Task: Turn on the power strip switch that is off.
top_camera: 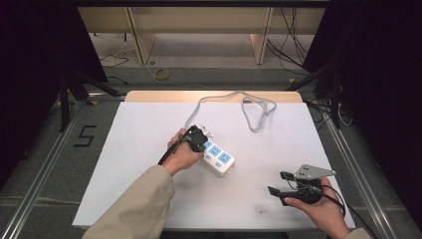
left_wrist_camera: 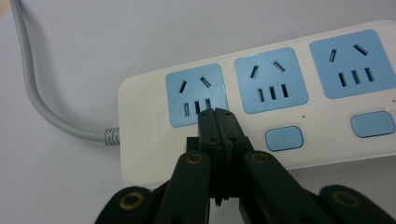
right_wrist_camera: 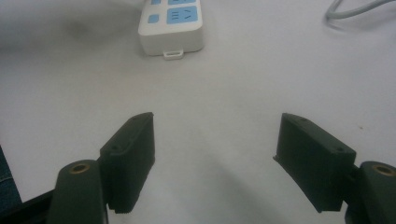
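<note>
A white plastic power strip with blue sockets (top_camera: pixel 217 155) lies near the middle of the white surface (top_camera: pixel 139 164), its grey cable (top_camera: pixel 251 107) looping toward the far edge. The left gripper (left_wrist_camera: pixel 215 114) has its fingers pressed together, tips over the end socket nearest the cable. The right gripper (top_camera: pixel 277 183) hovers well apart at the near right, fingers spread wide with nothing between them.

High view overlooks the table (top_camera: pixel 149 199); gripper views closely share its power strip (left_wrist_camera: pixel 280 116).
</note>
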Tool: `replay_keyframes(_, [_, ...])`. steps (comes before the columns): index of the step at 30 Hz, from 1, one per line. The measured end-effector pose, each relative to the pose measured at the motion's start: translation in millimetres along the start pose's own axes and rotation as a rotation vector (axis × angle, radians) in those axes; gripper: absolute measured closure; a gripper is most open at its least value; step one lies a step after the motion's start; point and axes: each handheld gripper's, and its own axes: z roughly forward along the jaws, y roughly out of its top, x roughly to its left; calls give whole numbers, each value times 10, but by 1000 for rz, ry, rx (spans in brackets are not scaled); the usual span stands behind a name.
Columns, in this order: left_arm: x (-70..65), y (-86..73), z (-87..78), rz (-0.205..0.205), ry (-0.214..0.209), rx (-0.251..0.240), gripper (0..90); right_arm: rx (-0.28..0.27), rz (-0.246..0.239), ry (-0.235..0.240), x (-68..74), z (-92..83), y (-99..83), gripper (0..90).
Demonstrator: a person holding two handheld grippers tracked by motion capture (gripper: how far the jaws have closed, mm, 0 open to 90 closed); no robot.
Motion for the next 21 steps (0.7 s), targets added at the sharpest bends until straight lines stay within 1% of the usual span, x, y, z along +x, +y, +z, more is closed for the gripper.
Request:
replay_keyframes(8, [11, -2, -1, -6, -7, -2, 900, 0, 0, 1, 1, 0, 1, 284])
replay_keyframes(14, [21, -10, 0, -23, -12, -9, 900, 2, -1, 2, 1, 0, 0, 284])
replay_keyframes(17, [21, -11, -1, -24, -11, -10, 900, -1, 0, 2, 2, -1, 1, 284])
replay_keyframes(21, [42, -21, -3, -25, -23, -16, 900, -2, -1, 0, 1, -6, 1, 284])
